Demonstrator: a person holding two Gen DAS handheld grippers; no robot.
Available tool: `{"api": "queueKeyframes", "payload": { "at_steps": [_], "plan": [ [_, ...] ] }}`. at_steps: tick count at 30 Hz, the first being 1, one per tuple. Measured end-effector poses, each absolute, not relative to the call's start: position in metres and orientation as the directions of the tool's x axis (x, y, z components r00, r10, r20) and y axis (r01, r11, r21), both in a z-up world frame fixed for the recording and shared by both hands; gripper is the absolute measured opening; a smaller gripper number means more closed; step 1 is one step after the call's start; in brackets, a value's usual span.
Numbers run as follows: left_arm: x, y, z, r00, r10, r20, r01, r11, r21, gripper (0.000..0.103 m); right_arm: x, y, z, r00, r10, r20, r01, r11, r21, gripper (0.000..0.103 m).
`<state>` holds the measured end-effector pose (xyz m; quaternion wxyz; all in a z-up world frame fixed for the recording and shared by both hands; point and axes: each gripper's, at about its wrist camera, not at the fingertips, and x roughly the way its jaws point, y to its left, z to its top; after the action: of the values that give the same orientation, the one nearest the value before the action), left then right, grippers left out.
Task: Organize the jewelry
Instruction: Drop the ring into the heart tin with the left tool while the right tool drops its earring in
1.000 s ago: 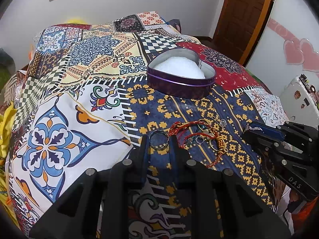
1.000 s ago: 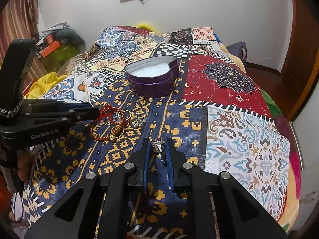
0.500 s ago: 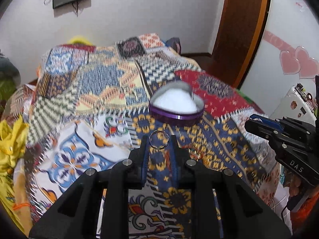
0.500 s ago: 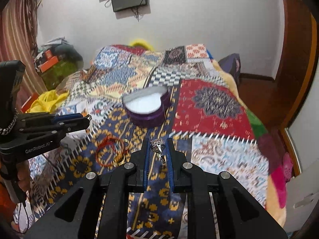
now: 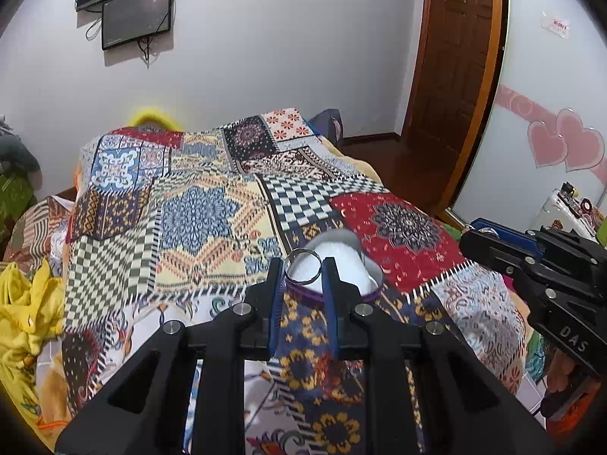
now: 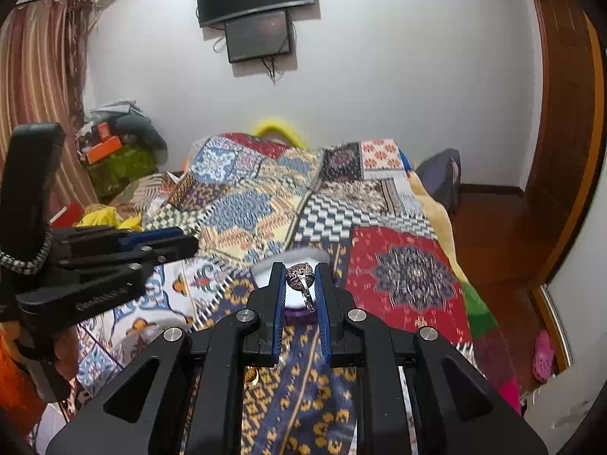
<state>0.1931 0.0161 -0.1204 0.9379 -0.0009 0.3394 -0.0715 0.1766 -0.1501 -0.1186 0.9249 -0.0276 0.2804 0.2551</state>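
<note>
Patchwork bedding [image 5: 197,212] covers the bed under a wall-mounted screen. At left, the left gripper [image 5: 303,267] pinches a plain silver ring [image 5: 302,265] across its band, held above the near edge of the purple heart-shaped tin [image 5: 370,284] with its white lining. At right, the right gripper [image 6: 299,280] is clamped on an ornate silver ring [image 6: 301,278], also poised before the tin. Both rings look light, rigid and slick, so they probably need a steady pinch across the band.
</note>
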Motion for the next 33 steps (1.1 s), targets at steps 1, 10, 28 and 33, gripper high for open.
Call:
{"api": "queueKeyframes", "payload": {
  "at_steps": [1, 10, 28, 33],
  "plan": [
    [0.195, 0.015, -0.12, 0.762, -0.135, -0.634, 0.134, 0.99, -0.049, 0.019, 0.178, -0.148, -0.116, 0.716, 0.459, -0.526, -0.49, 0.867, 0.09, 0.014],
    [0.224, 0.015, -0.131, 0.752, -0.144, -0.644, 0.149, 0.988, -0.048, 0.019, 0.208, -0.133, -0.118, 0.714, 0.468, -0.521, -0.51, 0.857, 0.072, 0.014],
    [0.275, 0.008, -0.19, 0.609, -0.199, -0.768, 0.203, 0.975, -0.091, 0.019, 0.265, -0.119, -0.155, 0.598, 0.483, -0.639, -0.561, 0.822, 0.096, 0.014],
    [0.278, 0.005, -0.195, 0.59, -0.207, -0.78, 0.219, 0.971, -0.092, 0.019, 0.271, -0.109, -0.167, 0.55, 0.493, -0.674, -0.587, 0.802, 0.109, 0.014]
  ]
}}
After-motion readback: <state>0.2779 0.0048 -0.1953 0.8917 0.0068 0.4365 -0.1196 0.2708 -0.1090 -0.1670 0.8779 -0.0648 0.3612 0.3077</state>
